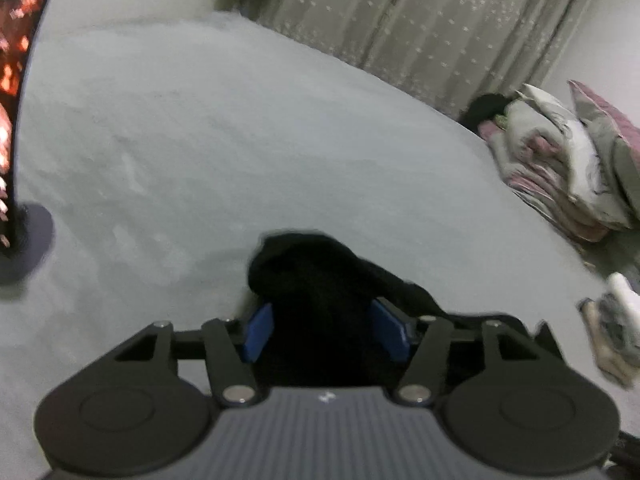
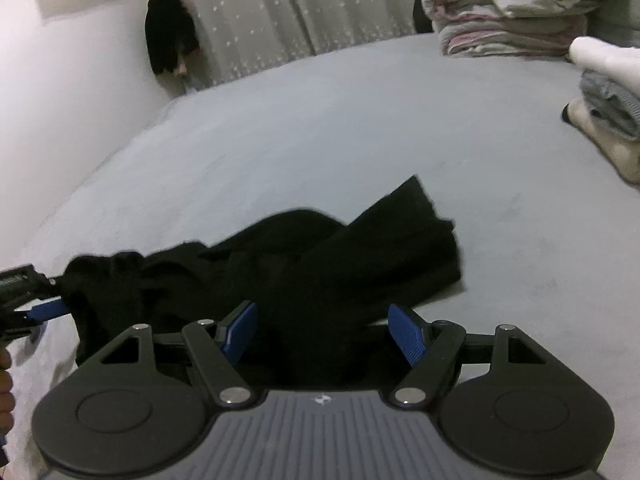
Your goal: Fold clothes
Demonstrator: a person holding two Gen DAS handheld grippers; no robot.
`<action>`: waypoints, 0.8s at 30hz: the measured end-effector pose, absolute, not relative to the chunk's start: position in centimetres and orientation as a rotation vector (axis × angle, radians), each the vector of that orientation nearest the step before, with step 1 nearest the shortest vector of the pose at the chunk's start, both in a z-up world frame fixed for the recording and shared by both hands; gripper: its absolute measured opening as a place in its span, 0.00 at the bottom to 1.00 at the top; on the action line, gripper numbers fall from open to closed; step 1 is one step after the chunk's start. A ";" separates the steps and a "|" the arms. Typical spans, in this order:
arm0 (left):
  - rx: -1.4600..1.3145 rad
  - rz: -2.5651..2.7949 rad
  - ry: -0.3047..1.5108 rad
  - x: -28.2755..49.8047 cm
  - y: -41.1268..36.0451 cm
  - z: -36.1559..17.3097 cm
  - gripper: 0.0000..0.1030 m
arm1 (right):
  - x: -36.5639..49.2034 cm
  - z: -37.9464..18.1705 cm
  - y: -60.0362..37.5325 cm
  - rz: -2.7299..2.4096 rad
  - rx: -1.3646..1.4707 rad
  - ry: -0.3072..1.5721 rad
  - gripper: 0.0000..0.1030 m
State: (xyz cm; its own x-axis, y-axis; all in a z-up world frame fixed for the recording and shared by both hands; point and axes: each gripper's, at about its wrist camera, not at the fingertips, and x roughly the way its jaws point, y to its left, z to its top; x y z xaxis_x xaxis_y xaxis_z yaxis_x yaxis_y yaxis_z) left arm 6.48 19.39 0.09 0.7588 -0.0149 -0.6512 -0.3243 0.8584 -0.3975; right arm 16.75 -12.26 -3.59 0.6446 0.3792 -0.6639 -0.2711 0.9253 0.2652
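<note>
left gripper point(image 1: 326, 330): jaws apart around black garment point(image 2: 320, 264) | right gripper point(image 2: 322, 334): wide, astride it | garment: crumpled

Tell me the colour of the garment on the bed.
Plain black garment, no visible pattern; clearest in the right wrist view.

Black garment point(image 2: 320, 264) lies bunched, seemingly part-folded, on the grey bed point(image 2: 320, 128).

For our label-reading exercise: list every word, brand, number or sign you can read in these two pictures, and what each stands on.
No readable words or numbers in either view.
Left gripper: a small pale emblem on its grey body, no letters.
Right gripper: the same emblem, no letters.
Screen: red-orange glow, too blurred to read.
Black garment: no label shows.
</note>
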 end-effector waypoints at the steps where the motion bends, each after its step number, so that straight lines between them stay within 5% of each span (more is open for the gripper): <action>1: -0.532 0.156 0.710 6.6 19.1 -0.2 0.57 | 16.7 -3.9 -11.9 0.373 0.135 0.801 0.71; 8: -0.504 0.083 0.785 8.2 16.2 -2.2 0.69 | 15.7 -4.9 -10.7 0.375 -0.001 0.771 0.70; 11: -0.490 0.103 0.791 9.1 15.8 -2.7 0.69 | 15.7 -4.9 -10.9 0.358 -0.002 0.760 0.57; 13: -0.488 0.121 0.791 9.6 15.5 -3.0 0.67 | 15.8 -4.8 -11.1 0.354 0.007 0.756 0.40; 15: -0.467 0.139 0.788 10.0 15.1 -3.1 0.61 | 16.0 -4.7 -11.4 0.365 0.032 0.760 0.31; 20: -0.349 0.178 0.789 9.8 13.9 -3.0 0.20 | 15.7 -3.9 -12.0 0.398 0.068 0.774 0.15; 24: -0.364 0.115 0.792 8.3 14.4 -2.1 0.08 | 15.1 -3.0 -12.9 0.419 0.108 0.783 0.09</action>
State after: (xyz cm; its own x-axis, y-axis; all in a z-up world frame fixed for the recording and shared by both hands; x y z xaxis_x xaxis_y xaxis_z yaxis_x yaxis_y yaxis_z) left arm 8.33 14.41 -2.06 0.7001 -0.0346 -0.7132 -0.2357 0.9316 -0.2766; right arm 15.09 -12.94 -2.96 0.6309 0.4052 -0.6616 -0.3261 0.9123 0.2478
